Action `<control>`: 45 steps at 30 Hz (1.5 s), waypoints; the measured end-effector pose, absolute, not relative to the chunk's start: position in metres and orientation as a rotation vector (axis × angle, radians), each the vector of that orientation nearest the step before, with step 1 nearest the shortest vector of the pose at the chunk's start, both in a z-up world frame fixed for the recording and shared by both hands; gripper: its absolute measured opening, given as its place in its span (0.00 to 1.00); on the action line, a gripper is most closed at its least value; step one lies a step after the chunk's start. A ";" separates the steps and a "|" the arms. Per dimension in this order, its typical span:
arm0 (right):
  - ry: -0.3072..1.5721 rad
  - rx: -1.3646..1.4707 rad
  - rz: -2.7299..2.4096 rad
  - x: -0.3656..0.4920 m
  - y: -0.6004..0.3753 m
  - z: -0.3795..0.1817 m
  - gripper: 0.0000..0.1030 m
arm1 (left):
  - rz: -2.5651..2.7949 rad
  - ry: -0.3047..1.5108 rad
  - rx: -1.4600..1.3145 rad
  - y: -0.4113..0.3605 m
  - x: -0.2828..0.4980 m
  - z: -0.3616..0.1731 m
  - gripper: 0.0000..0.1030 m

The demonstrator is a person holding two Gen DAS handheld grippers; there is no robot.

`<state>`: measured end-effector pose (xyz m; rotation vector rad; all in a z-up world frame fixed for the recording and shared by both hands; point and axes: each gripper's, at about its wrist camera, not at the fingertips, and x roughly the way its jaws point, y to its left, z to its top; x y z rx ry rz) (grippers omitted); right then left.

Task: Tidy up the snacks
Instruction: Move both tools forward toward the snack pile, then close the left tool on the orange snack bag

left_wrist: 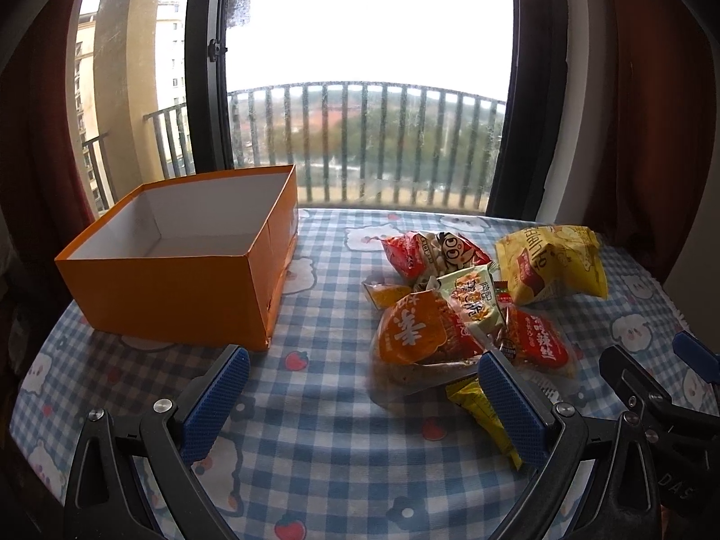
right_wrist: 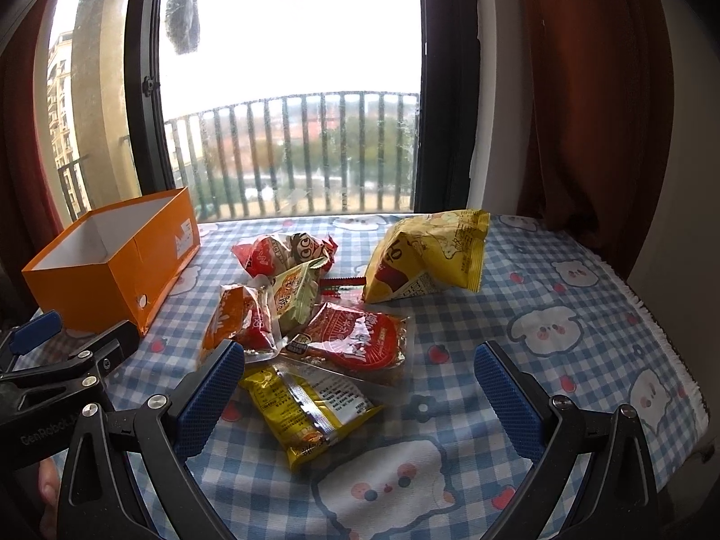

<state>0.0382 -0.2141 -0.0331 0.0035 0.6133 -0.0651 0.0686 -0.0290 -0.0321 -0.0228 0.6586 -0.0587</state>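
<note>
An open orange box (left_wrist: 180, 279), white inside and empty, stands at the table's left; it also shows in the right wrist view (right_wrist: 112, 270). A pile of snack packets lies to its right: a large yellow bag (left_wrist: 551, 265) (right_wrist: 427, 254), a red cartoon packet (left_wrist: 432, 249) (right_wrist: 283, 249), a green packet (left_wrist: 474, 301) (right_wrist: 294, 292), an orange packet (left_wrist: 418, 330) (right_wrist: 238, 319), a red packet (left_wrist: 537, 344) (right_wrist: 355, 337) and a small yellow packet (left_wrist: 488, 414) (right_wrist: 310, 405). My left gripper (left_wrist: 364, 375) is open and empty above the cloth. My right gripper (right_wrist: 360, 369) is open and empty over the small yellow packet.
The table wears a blue checked cloth (left_wrist: 328, 427) with sheep and strawberries. A window with a balcony railing (left_wrist: 360, 144) stands behind. Dark red curtains (right_wrist: 585, 90) hang at both sides. The table's right edge (right_wrist: 666, 337) is fringed. The other gripper shows at each view's side.
</note>
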 end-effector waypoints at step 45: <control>0.783 0.065 -0.095 0.134 -0.264 -0.090 1.00 | -0.172 0.878 0.036 -0.090 0.177 -0.102 0.47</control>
